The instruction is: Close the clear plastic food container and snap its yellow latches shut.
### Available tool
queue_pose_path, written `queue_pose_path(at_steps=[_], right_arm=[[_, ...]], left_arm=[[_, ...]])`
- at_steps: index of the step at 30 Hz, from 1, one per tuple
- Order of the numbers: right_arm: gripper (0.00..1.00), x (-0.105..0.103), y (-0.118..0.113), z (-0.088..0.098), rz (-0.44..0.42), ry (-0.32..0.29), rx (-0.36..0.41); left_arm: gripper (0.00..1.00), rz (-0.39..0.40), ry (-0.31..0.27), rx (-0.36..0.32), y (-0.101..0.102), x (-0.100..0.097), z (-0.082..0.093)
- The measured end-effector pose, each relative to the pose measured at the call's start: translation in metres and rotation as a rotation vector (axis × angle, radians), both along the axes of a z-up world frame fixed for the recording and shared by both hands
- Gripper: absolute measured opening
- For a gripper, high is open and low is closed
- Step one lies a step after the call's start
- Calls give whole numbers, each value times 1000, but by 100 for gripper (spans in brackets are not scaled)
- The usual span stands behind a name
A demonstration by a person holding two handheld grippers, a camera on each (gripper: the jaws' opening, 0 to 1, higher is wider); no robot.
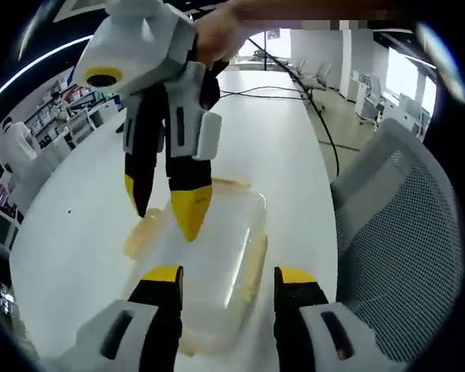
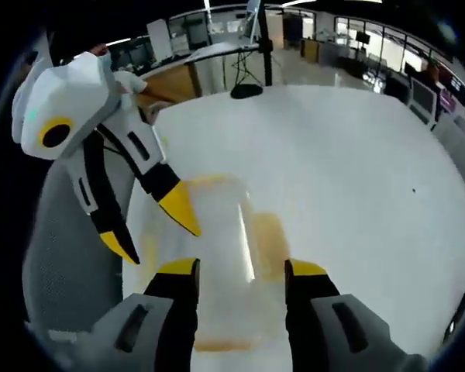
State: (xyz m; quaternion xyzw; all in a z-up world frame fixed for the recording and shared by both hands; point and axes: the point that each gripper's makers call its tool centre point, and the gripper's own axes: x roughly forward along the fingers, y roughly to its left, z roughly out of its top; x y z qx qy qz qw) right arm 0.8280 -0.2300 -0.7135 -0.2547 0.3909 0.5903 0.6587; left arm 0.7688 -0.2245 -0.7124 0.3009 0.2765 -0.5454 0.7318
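We are hovering both grippers, left (image 1: pixel 226 280) and right (image 2: pixel 240 273), fingers wide and empty, over the container (image 1: pixel 217 256) on the bench (image 1: pixel 271 147), seemingly lining up on its yellow latches (image 1: pixel 143 232).

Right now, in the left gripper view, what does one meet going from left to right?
Shelves with a person in white → right tongs above the clear container → black cable → grey mesh chair.
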Motion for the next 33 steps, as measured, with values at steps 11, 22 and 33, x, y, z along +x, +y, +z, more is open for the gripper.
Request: queue_pose_path(at_steps=[11, 22, 33], right_arm=[[44, -4, 4, -8, 49, 84, -32], [47, -5, 5, -12, 44, 156, -41], [47, -7, 7, -13, 27, 187, -33]], left_arm=[[41, -79, -115, 26, -2, 4, -5], [44, -116, -176, 45, -6, 7, -7], [44, -112, -173, 48, -8, 8, -7]])
